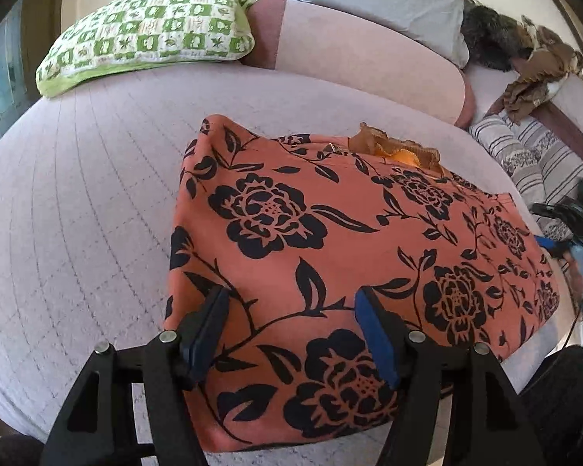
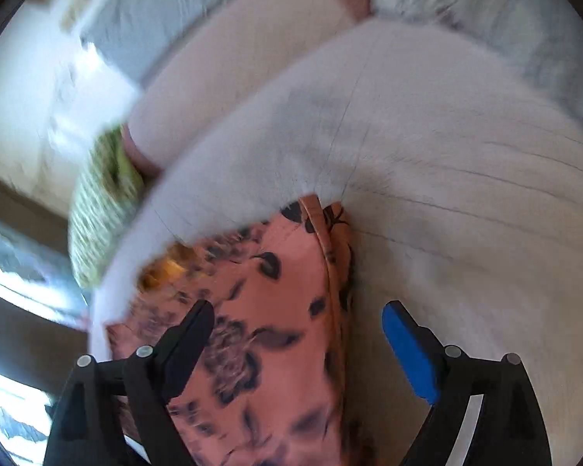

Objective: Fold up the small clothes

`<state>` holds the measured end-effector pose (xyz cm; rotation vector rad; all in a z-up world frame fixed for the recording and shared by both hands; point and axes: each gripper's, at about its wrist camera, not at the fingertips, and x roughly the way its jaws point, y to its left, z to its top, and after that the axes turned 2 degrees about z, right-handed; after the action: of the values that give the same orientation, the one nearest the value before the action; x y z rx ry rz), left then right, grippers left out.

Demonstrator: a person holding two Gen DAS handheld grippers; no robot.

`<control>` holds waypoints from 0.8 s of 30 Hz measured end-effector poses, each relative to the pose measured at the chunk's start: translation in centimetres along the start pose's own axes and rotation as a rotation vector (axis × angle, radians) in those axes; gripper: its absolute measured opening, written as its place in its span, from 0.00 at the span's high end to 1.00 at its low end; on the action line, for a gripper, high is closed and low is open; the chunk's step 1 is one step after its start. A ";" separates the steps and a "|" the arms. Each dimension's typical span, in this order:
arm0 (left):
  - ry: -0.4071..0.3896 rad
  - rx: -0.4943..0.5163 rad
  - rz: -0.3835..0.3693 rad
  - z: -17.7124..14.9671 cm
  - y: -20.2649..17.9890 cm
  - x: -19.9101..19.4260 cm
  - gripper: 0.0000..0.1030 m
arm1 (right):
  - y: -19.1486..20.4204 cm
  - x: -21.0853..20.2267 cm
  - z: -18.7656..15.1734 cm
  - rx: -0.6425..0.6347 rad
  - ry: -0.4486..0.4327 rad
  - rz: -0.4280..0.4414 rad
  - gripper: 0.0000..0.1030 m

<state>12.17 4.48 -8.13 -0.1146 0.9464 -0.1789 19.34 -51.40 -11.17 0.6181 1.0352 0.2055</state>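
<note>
Orange flowered garment (image 1: 330, 256) lies flat on the bed (image 1: 77, 213), partly folded with a lace collar at its far edge; no containers in view. Left gripper (image 1: 291, 334) is wide open over the near hem, holding nothing, and right gripper (image 2: 299, 334) is also wide open, empty, straddling the garment's right edge in a blurred view. Looks like a mid-fold step: next move likely needs both grippers to pinch an edge and carry it across.

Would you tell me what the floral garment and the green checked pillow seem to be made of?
Floral garment: apparently a thin, matte woven fabric, printed black on orange; it drapes smoothly. Green checked pillow: seemingly quilted cotton, matte, with puffy stitched squares.
</note>
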 end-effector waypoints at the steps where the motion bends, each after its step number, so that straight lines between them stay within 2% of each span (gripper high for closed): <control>1: 0.003 0.003 0.002 0.1 -0.1 0.1 0.31 | 0.0 1.7 0.6 -0.015 0.026 -0.034 0.13; 2: 0.005 0.002 0.004 0.1 -0.1 0.1 0.31 | 0.0 2.3 0.6 -0.035 0.035 -0.047 0.13; 3: 0.006 -0.001 0.006 0.2 -0.2 0.2 0.31 | 0.5 2.7 0.7 -0.071 0.024 -0.073 0.25; 4: 0.005 -0.003 0.004 0.2 -0.1 0.2 0.30 | 0.8 2.8 0.7 -0.088 0.036 -0.092 0.65; 5: 0.003 -0.004 0.003 0.2 -0.1 0.3 0.30 | 1.3 2.8 0.8 -0.095 0.058 -0.079 0.81; 9: -0.004 0.009 0.000 0.1 -0.2 0.4 0.28 | 3.2 0.5 0.2 -0.175 -0.038 -0.196 0.82; 10: -0.005 0.008 -0.003 0.1 -0.2 0.4 0.27 | 2.8 1.6 -0.1 -0.183 -0.011 -0.272 0.82; 11: -0.005 0.008 -0.004 0.1 -0.2 0.4 0.27 | 2.1 2.9 -0.2 -0.179 0.039 -0.302 0.79; 13: -0.001 0.007 -0.002 0.2 -0.3 0.4 0.27 | 2.2 2.3 -0.3 -0.170 -0.004 -0.306 0.68; 15: -0.003 -0.002 -0.010 0.2 -0.2 0.3 0.27 | 2.9 0.6 -0.4 -0.153 -0.044 -0.291 0.25; 19: -0.005 -0.018 -0.020 0.2 0.1 0.0 0.27 | 6.6 -4.4 -1.9 -0.212 -0.192 -0.231 0.24; 21: -0.006 -0.026 -0.025 0.2 0.2 -0.3 0.27 | 8.6 -6.1 -3.3 -0.229 -0.235 -0.182 0.22; 22: -0.011 -0.031 -0.028 0.2 0.3 -0.6 0.27 | 9.5 -6.8 -4.3 -0.236 -0.239 -0.144 0.15; 24: -0.022 -0.042 -0.031 0.3 0.5 -1.3 0.27 | 11.2 -6.9 -6.4 -0.262 -0.204 -0.102 0.09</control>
<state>11.68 5.24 -7.03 -0.1695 0.9274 -0.1859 11.70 -42.92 -1.99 0.3401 0.8232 0.1810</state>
